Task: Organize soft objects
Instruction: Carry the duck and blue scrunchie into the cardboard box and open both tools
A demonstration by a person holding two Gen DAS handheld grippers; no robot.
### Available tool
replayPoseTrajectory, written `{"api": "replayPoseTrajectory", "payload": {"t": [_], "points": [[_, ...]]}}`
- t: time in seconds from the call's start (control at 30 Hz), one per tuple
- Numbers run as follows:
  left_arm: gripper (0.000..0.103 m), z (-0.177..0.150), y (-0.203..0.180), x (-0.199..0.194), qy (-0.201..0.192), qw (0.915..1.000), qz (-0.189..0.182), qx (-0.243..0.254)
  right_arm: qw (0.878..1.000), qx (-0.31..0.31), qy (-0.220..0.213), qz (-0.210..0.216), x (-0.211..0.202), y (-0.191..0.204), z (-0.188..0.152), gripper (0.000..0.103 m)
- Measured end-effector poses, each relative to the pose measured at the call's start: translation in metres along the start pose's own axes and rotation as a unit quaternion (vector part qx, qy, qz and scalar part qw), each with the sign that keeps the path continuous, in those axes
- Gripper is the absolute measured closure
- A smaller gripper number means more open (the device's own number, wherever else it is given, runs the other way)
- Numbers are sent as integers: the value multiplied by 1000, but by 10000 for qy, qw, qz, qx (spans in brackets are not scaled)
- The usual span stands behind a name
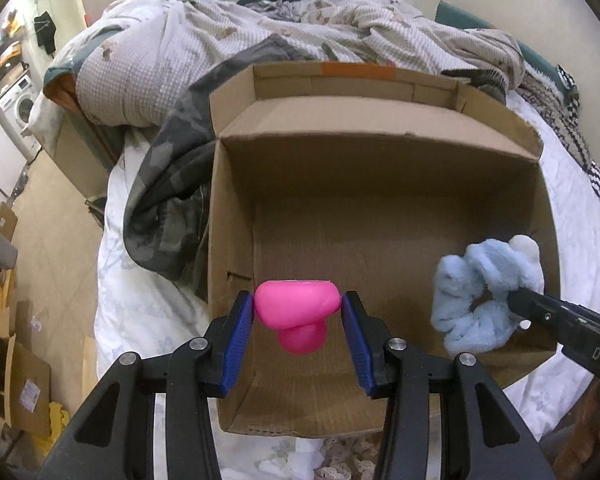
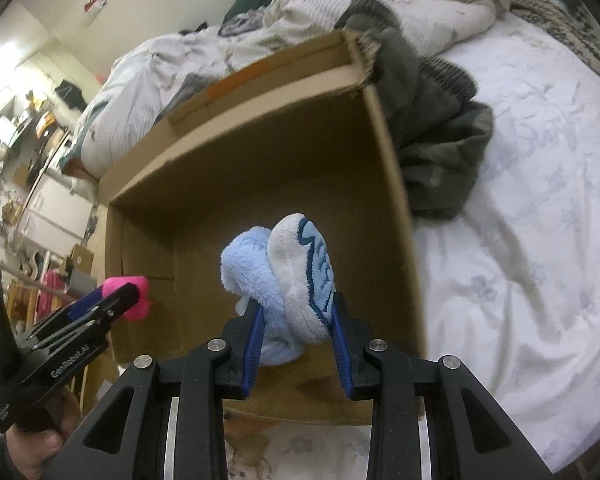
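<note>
Both soft things are in hand and neither has been let go, so the task looks to be at the dropping-in step, with the releases left to do. Nearest in the left wrist view, the left gripper (image 1: pixel 298 308) is pinched on a pink squishy toy (image 1: pixel 296 314), its blue pads pressing the toy's two sides, held above the near left part of the cardboard box (image 1: pixel 380 148). In the right wrist view, the right gripper (image 2: pixel 298 316) is clamped on a light blue plush item (image 2: pixel 284 276) with a white fleecy part and a dark blue trim; its pads squeeze the lower part while the rest bulges out above. It hangs over the near right part of the box (image 2: pixel 260 152).

Beyond them the floor of the box shows bare brown card; nothing lies in it that I can see. The box sits on a bed (image 1: pixel 580 240) with a white sheet. A dark grey garment (image 1: pixel 168 200) lies against the box's left wall, and farther off is a rumpled quilt (image 1: pixel 260 36).
</note>
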State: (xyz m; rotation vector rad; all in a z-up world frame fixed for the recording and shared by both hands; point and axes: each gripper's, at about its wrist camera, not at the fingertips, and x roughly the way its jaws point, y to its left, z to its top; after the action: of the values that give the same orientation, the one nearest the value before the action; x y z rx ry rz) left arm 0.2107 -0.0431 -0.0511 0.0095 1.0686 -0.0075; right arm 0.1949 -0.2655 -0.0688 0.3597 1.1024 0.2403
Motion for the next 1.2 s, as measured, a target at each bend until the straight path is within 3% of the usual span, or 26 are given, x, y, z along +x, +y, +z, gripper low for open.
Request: {"api": "replayPoseTrajectory", "payload": {"t": [0.47, 0.93, 1.13, 1.17, 1.2], "points": [[61, -9, -7, 12, 107, 9999, -50, 118, 9963, -371, 740, -228, 41, 17, -14, 68], [61, -11, -7, 18, 238, 9996, 2, 166, 9954, -411, 793, -341, 47, 21, -15, 63], [60, -14, -9, 18, 247, 9994, 1, 241, 9959, -442, 688, -384, 44, 23, -13, 49], [58, -14, -9, 18, 260, 9994, 6, 240, 9963, -432, 664, -335, 43, 23, -13, 46], [49, -14, -9, 18, 271, 9994, 21, 233, 9966, -425, 653, -276, 41, 23, -12, 42]]}}
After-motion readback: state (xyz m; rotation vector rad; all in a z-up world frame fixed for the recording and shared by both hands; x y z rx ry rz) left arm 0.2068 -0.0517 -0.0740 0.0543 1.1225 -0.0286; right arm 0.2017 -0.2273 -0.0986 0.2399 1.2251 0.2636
